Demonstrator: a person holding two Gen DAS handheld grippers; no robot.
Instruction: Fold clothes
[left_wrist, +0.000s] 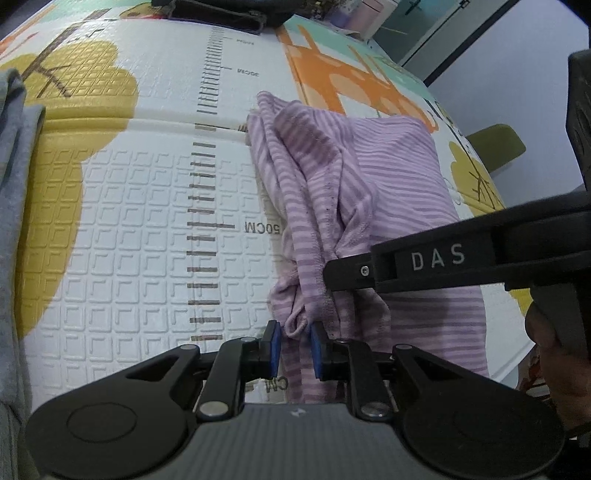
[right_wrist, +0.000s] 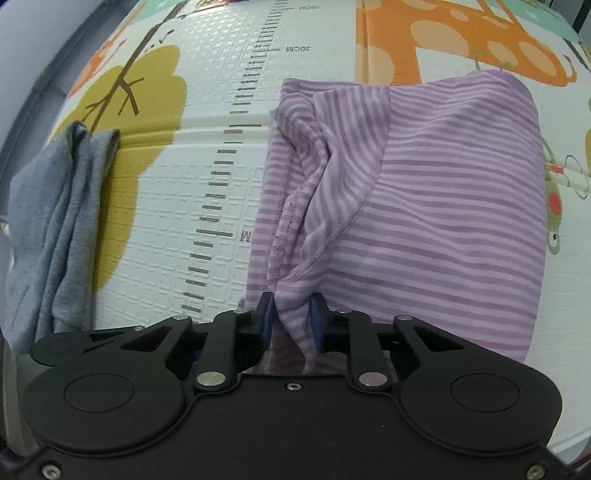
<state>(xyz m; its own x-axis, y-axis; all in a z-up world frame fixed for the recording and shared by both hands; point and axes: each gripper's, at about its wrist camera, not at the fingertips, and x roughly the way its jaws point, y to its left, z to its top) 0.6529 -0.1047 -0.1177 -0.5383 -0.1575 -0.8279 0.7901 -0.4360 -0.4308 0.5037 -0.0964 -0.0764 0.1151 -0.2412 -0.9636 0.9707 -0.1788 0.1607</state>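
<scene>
Fingers on both the left gripper (left_wrist: 295, 347) and right gripper (right_wrist: 291, 319) are pinched narrow on the striped purple garment (right_wrist: 443, 206), bunching its near edge off the play mat (left_wrist: 140, 221), probably to carry a fold.

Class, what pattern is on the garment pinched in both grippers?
Light and darker purple stripes cover the garment, clearest in the right wrist view.

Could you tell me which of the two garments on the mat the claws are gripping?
The purple striped garment; both claws pinch its near edge. The grey garment lies apart, untouched, to its left.
</scene>
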